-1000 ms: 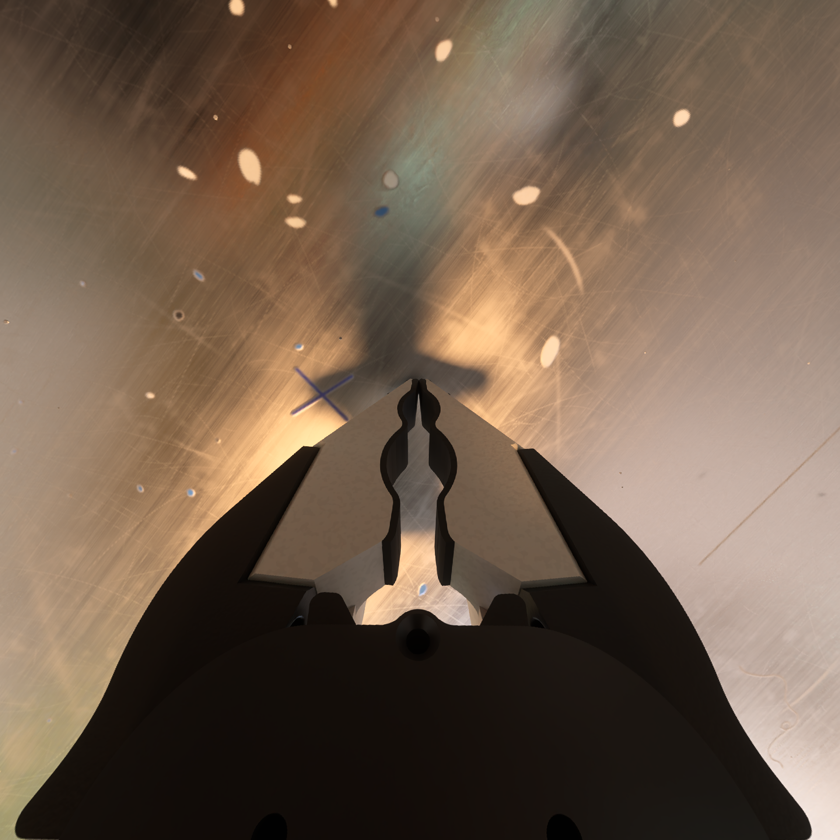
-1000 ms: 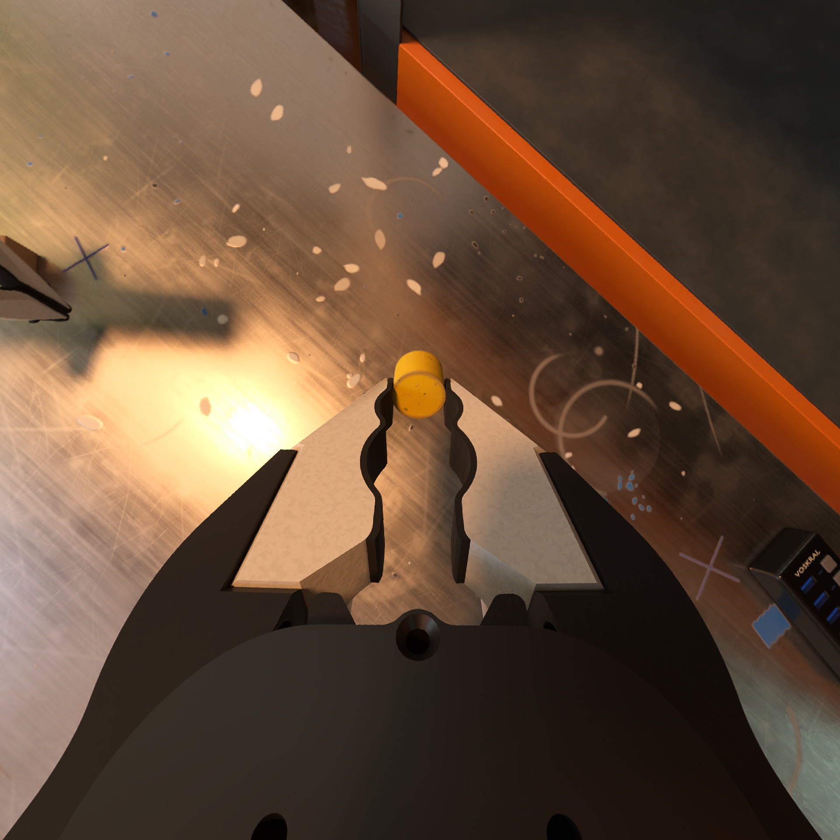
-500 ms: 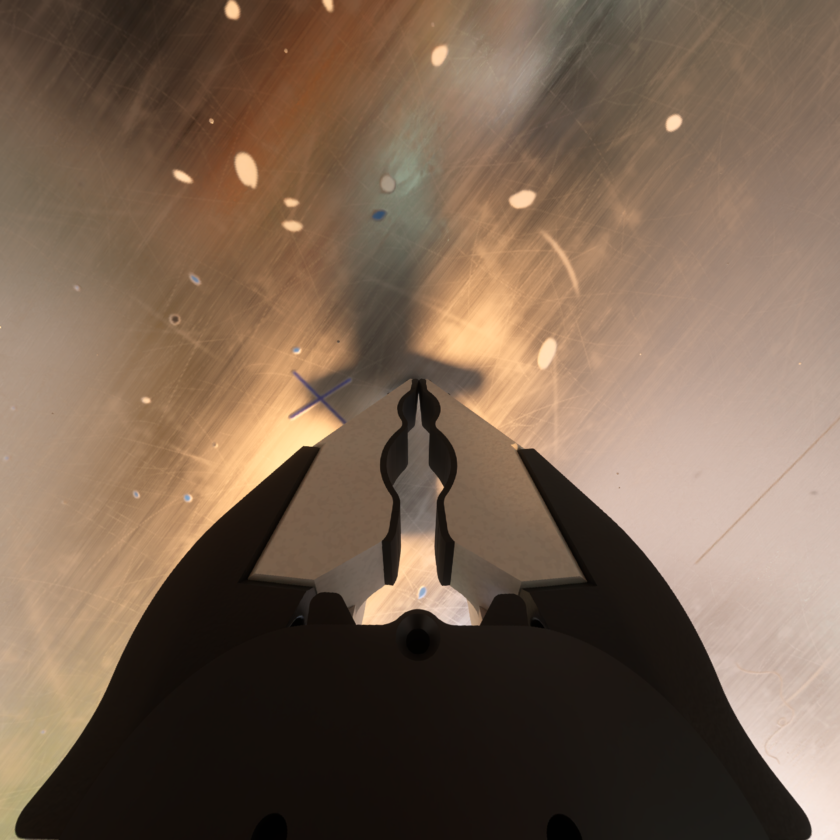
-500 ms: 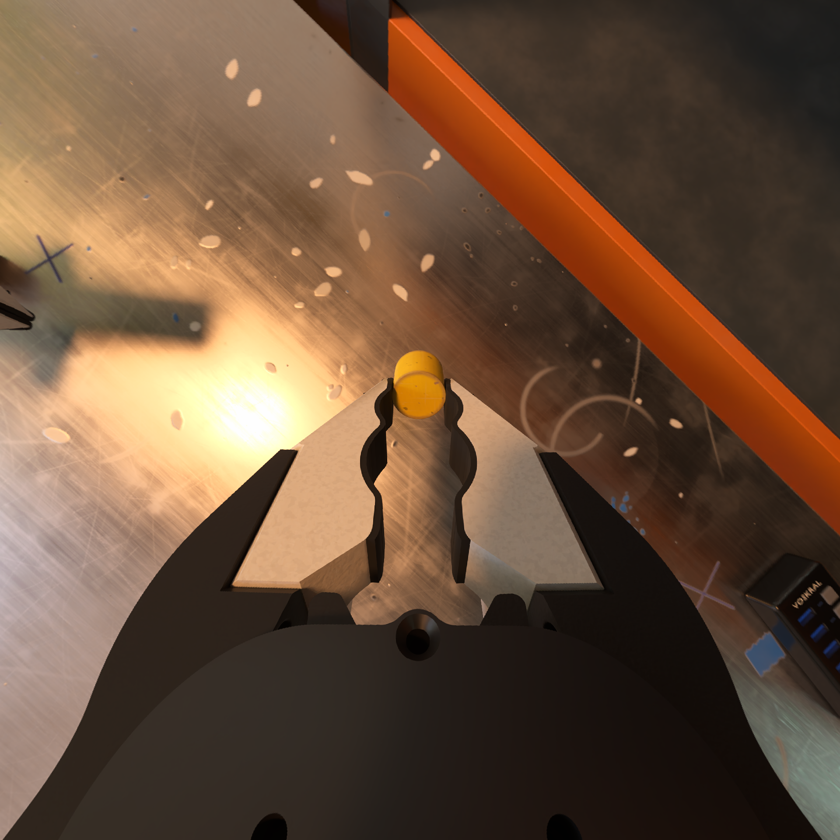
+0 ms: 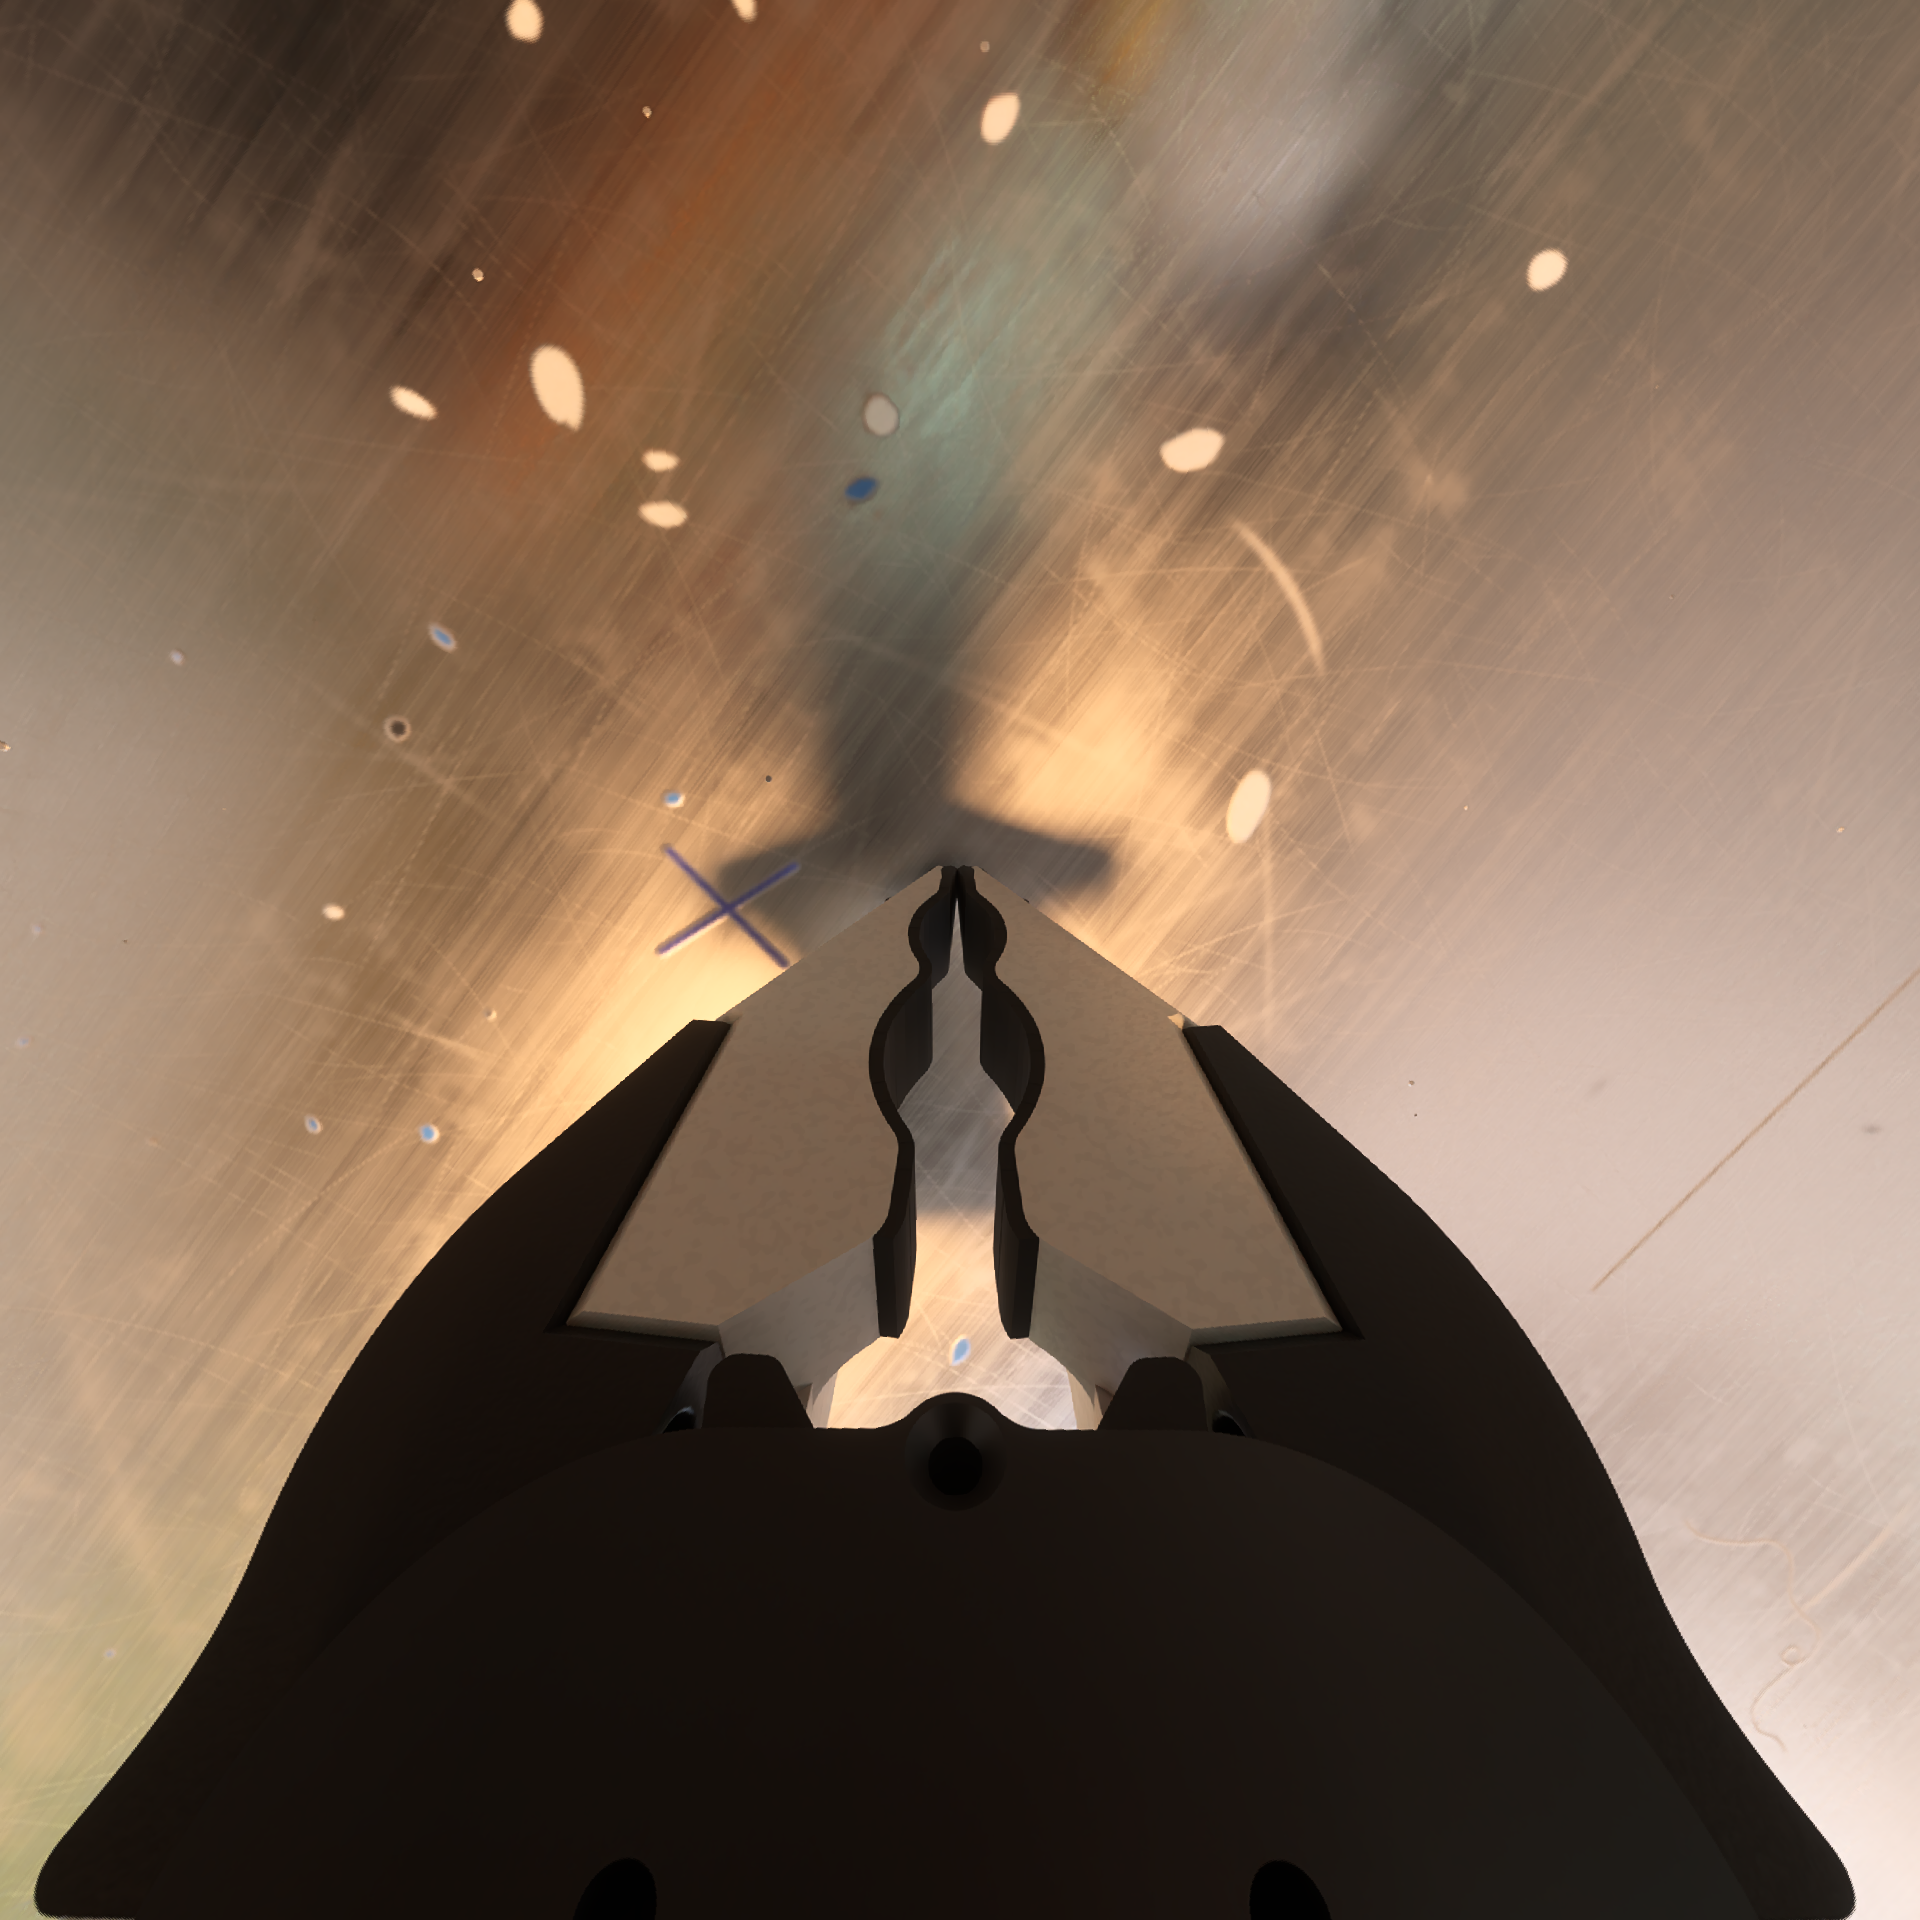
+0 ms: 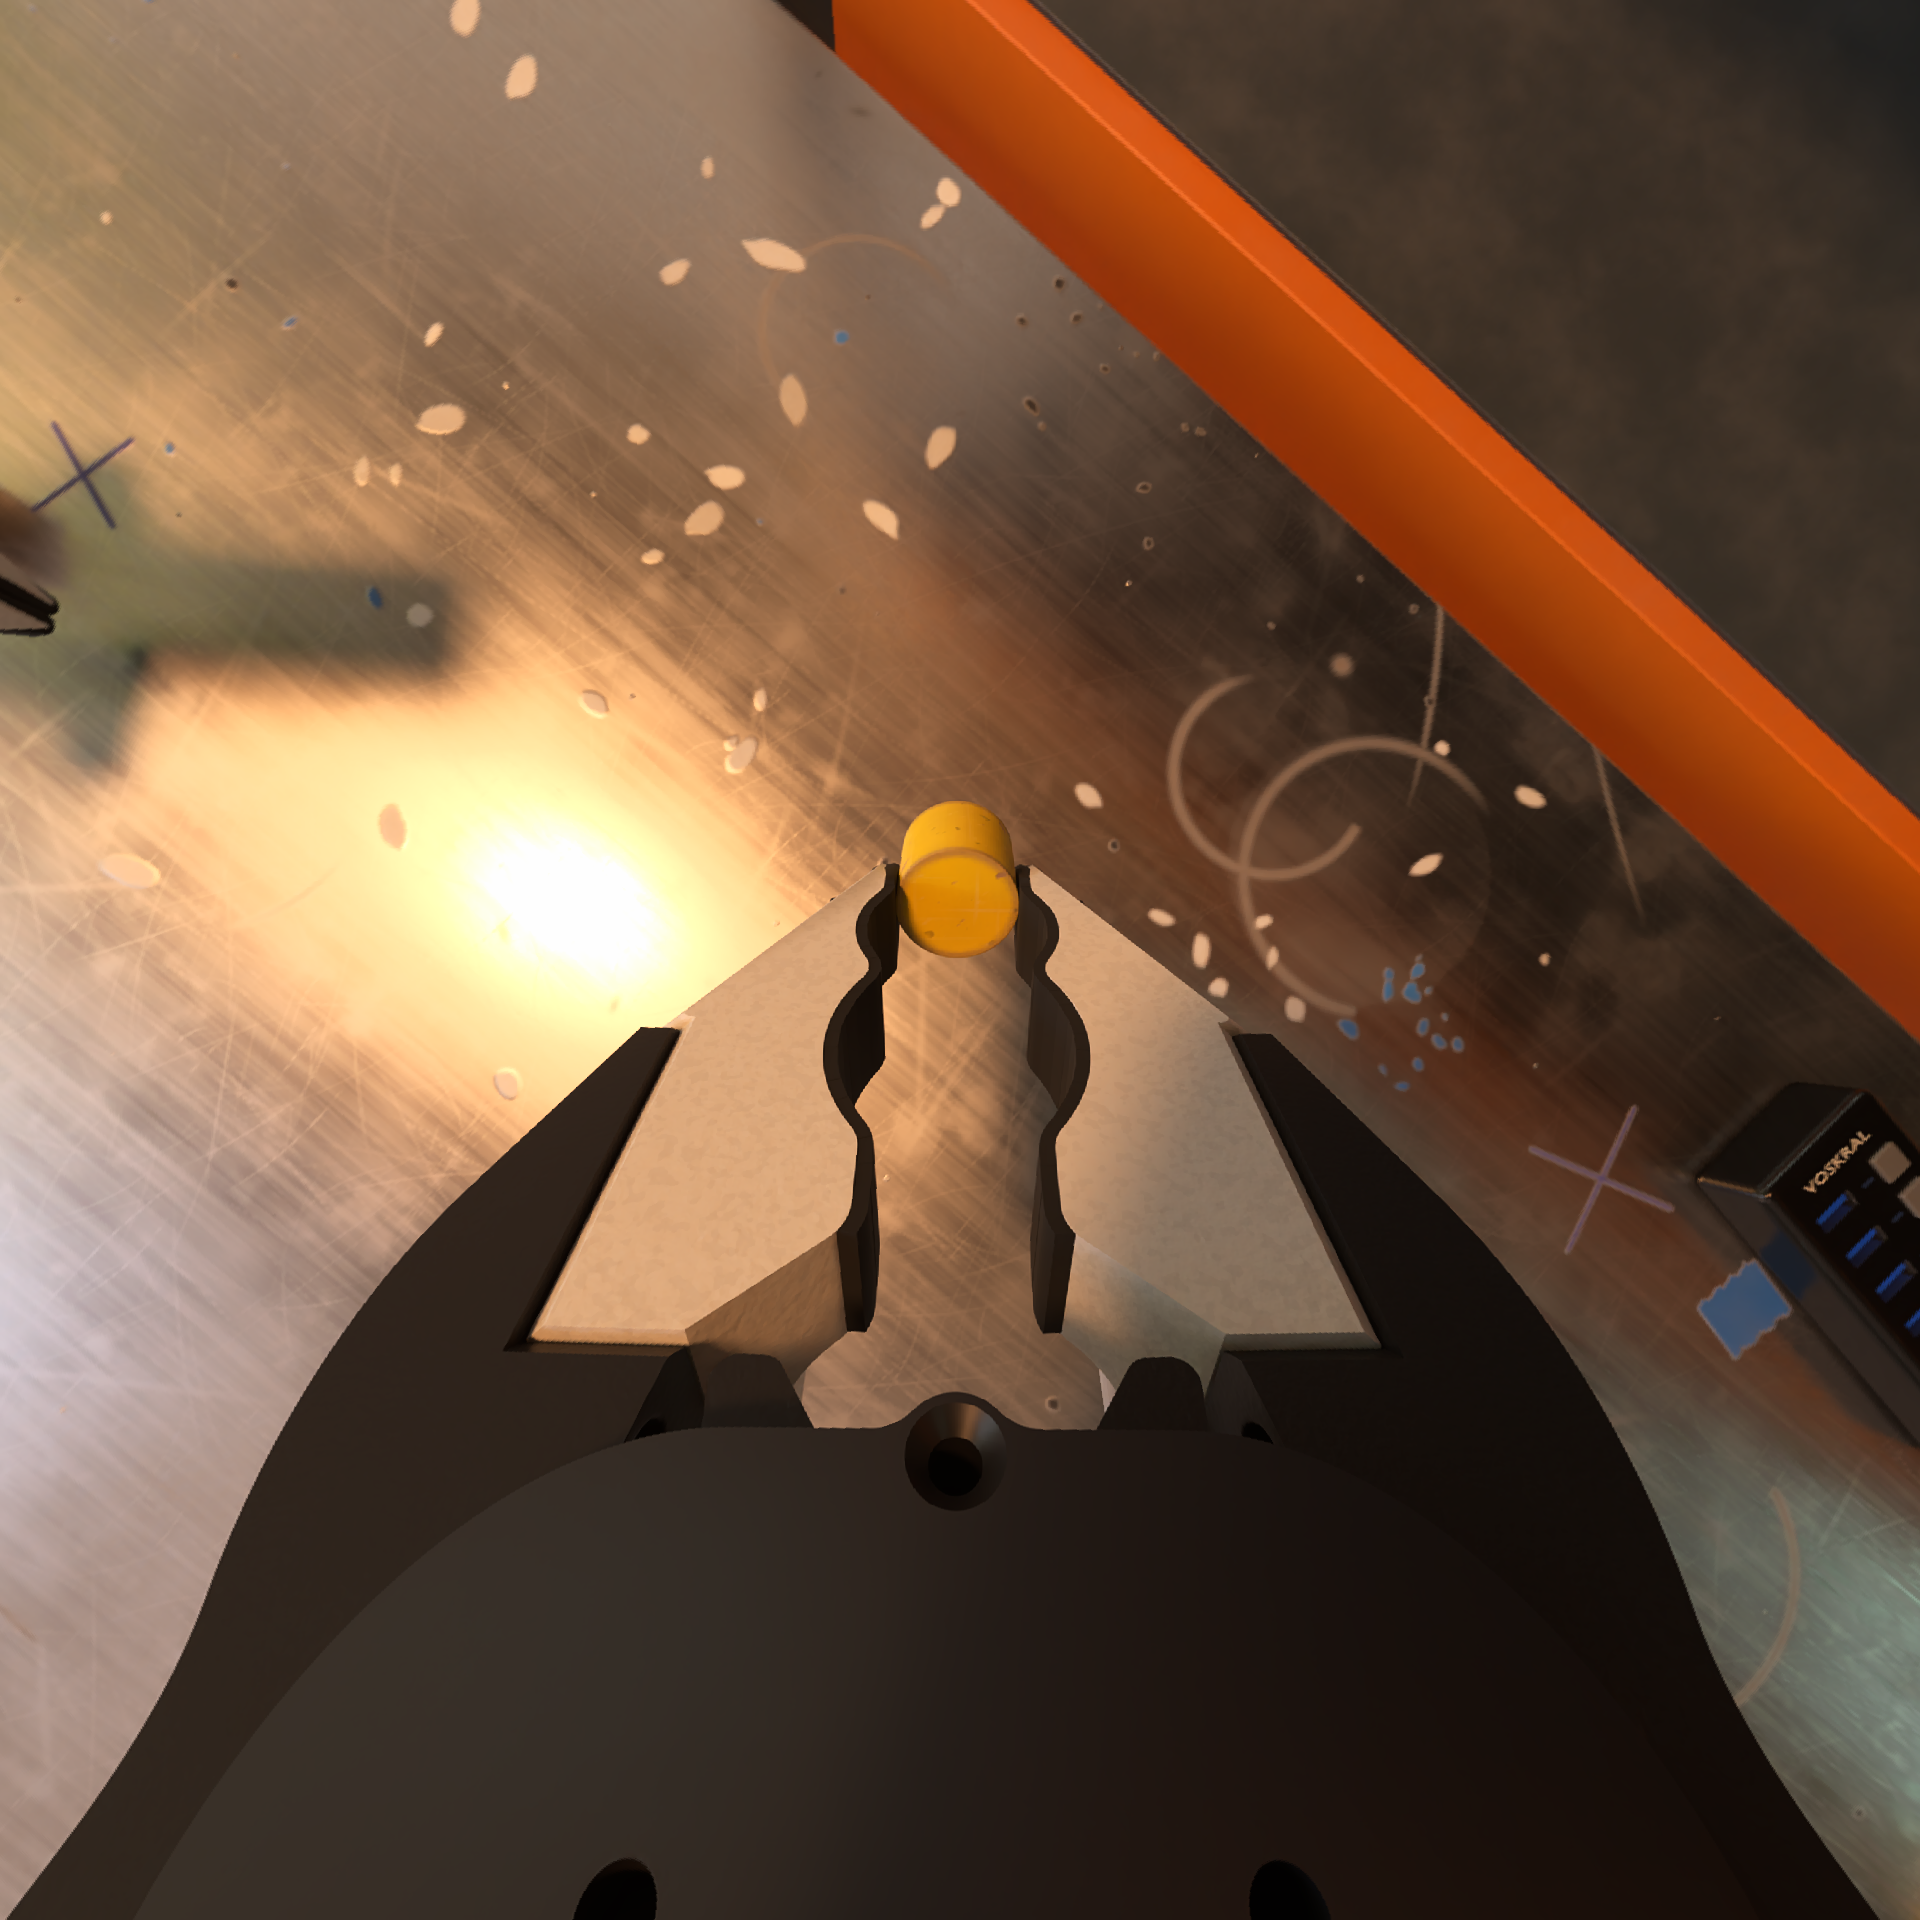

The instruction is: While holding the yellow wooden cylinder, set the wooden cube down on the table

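My right gripper (image 6: 956,883) is shut on the yellow wooden cylinder (image 6: 956,883), held at the fingertips above the scratched metal table (image 6: 520,1039). My left gripper (image 5: 956,878) is shut with its fingertips touching and nothing between them, above the same table (image 5: 1455,727) beside a blue cross mark (image 5: 727,909). The tip of the left gripper (image 6: 26,608) shows at the left edge of the right wrist view, near that cross (image 6: 83,478). No wooden cube shows in either view.
An orange edge rail (image 6: 1351,416) runs diagonally along the table's far right side. A dark box with blue buttons (image 6: 1849,1226) lies at the right, with a blue tag (image 6: 1745,1309) and a pale cross mark (image 6: 1600,1179) beside it. Pale flecks dot the table.
The right gripper has drifted right with the cylinder: the table marks and the left gripper's tip slid left in its view. The left gripper barely moved and stays shut.
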Motion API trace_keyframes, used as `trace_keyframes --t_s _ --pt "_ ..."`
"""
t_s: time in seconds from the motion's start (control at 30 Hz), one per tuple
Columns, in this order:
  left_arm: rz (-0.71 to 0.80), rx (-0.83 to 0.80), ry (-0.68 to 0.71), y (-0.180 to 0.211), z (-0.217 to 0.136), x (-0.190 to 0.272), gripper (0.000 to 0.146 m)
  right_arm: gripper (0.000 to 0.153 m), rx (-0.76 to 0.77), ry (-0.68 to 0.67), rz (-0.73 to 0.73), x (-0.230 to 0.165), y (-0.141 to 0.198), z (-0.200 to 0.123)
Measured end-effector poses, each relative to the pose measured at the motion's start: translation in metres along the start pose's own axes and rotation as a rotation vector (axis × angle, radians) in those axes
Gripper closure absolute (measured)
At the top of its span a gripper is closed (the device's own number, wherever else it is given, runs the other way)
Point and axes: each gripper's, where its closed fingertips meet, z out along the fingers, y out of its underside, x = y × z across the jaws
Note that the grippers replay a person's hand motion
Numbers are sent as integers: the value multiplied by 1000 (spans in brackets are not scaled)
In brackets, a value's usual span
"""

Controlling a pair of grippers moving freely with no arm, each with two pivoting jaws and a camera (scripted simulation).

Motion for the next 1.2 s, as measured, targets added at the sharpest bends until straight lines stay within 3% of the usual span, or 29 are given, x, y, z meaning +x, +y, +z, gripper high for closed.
trace_keyframes --t_s 0.73,0.87,1.0,1.2 --pt "3 -4 -11 0 0 0 146 131 24 -46 -45 -64 5 -10" --pt "1 -1 -2 0 0 0 146 131 72 -37 -17 -51 0 -20" --pt "-1 0 2 0 0 0 146 131 96 17 43 -12 -3 -30" --pt "1 -2 4 0 0 0 146 131 55 45 62 21 -3 -14"
